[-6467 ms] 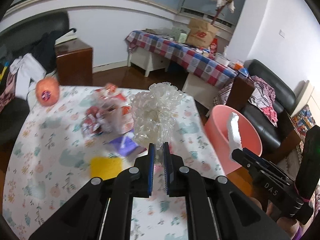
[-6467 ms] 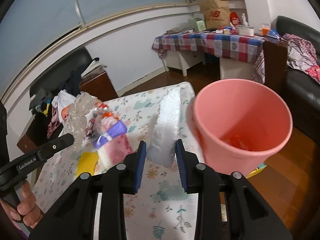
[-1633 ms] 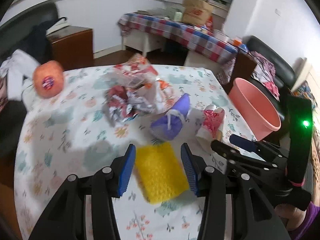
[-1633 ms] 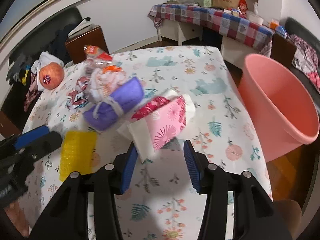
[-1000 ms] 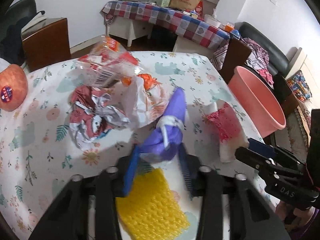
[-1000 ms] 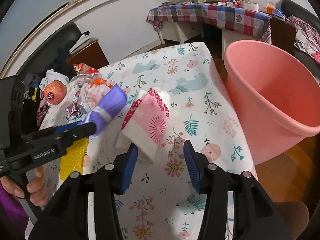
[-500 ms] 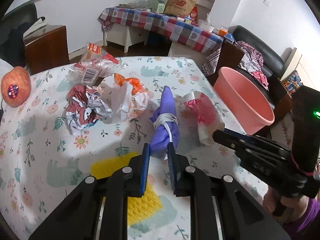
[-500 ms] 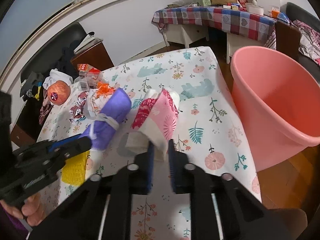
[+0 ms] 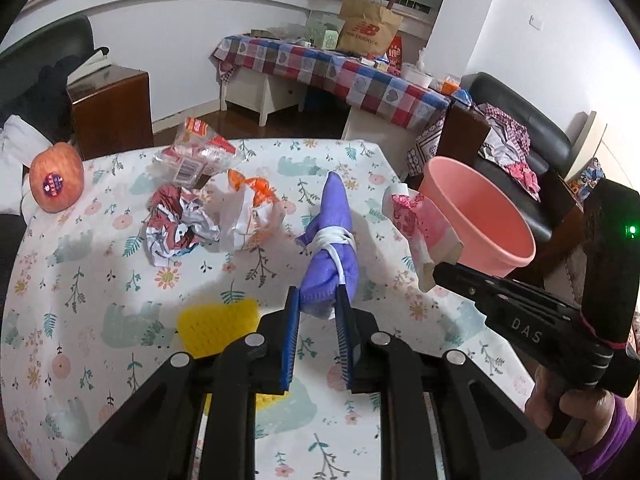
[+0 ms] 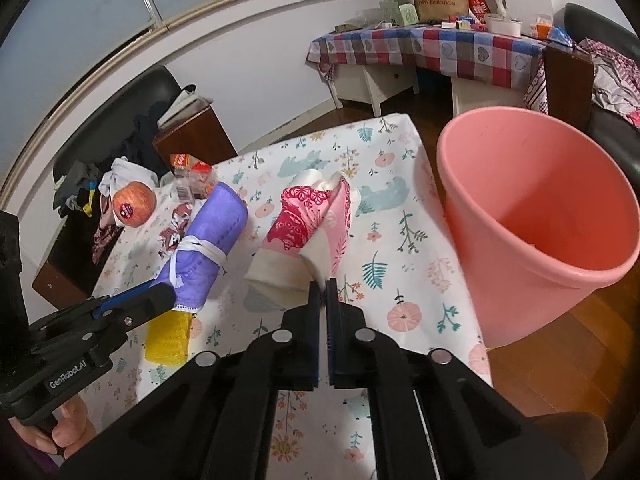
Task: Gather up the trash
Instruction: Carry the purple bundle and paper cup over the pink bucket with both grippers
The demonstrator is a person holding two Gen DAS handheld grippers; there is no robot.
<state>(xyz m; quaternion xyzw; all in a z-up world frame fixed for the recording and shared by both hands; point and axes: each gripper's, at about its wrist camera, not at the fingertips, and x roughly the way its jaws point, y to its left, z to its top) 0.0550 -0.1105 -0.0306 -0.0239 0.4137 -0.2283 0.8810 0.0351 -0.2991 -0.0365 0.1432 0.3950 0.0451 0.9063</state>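
My left claw (image 9: 317, 307) pinches the rolled purple cloth bundle (image 9: 331, 240) and my right claw (image 10: 322, 289) the pink patterned paper wrapper (image 10: 316, 220), both lifted clear of the counter (image 10: 404, 240) for dropping into the pink plastic bucket (image 10: 536, 216) at right of frame.

A lived-in home is indicated: a floral tablecloth (image 9: 80, 320), a black leather sofa (image 9: 516, 120) at 2 o'clock, a checked-cloth side table (image 9: 332, 68) at 12.

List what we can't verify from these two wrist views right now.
- Pink bucket floor: near wall hides it in the left wrist view; the right wrist view shows only part, contents unclear.
- Yellow sponge: the left tool covers its near part; the same tool covers one end in the right wrist view.
- Pink paper packet: the right tool hides the pinched edge.
- Apple sticker: text too small.
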